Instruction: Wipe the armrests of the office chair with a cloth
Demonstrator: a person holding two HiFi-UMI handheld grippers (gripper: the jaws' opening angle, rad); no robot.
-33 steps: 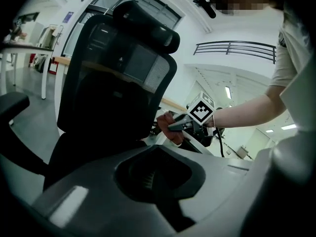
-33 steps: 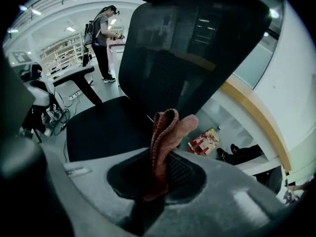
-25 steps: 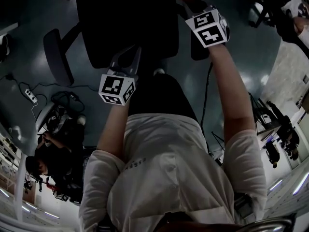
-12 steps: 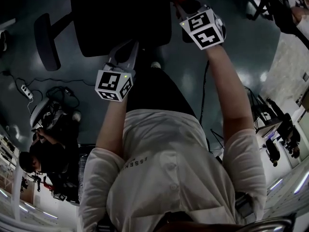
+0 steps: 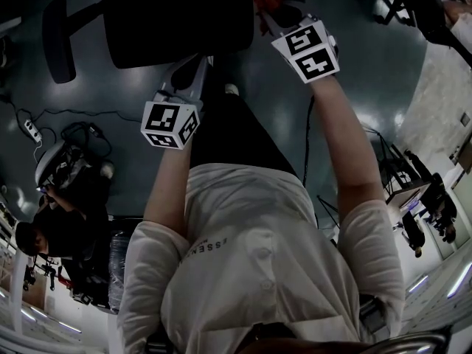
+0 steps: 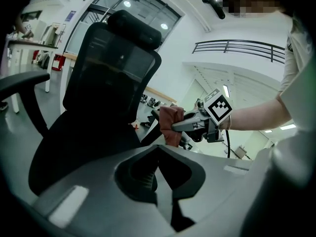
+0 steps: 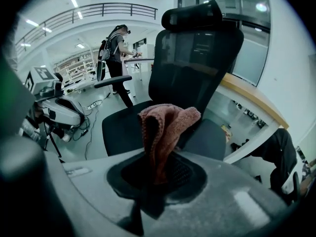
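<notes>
The black mesh office chair (image 6: 103, 98) stands in front of me, its seat (image 5: 177, 13) at the top of the head view. One armrest (image 5: 57, 39) sticks out at the left. My right gripper (image 7: 155, 164) is shut on a reddish-brown cloth (image 7: 165, 125), which bunches upright just before the near armrest pad (image 7: 210, 137); I cannot tell if they touch. The left gripper view shows the same cloth (image 6: 170, 125) beside that armrest. My left gripper (image 6: 159, 149) is shut with nothing in it and hangs short of the seat's front edge. The left gripper (image 5: 198, 68) sits lower than the right gripper (image 5: 269, 9).
A person with a backpack (image 7: 117, 48) stands by tables behind the chair. Another person (image 5: 51, 227) is low on the floor at my left, near a power strip with cables (image 5: 29, 130). A wooden-edged desk (image 7: 252, 102) runs along the window side to the right.
Both grippers have moved up and a little left in the head view, closer to the chair. The cloth stays in the right gripper, and the chair has drifted toward the top left.
</notes>
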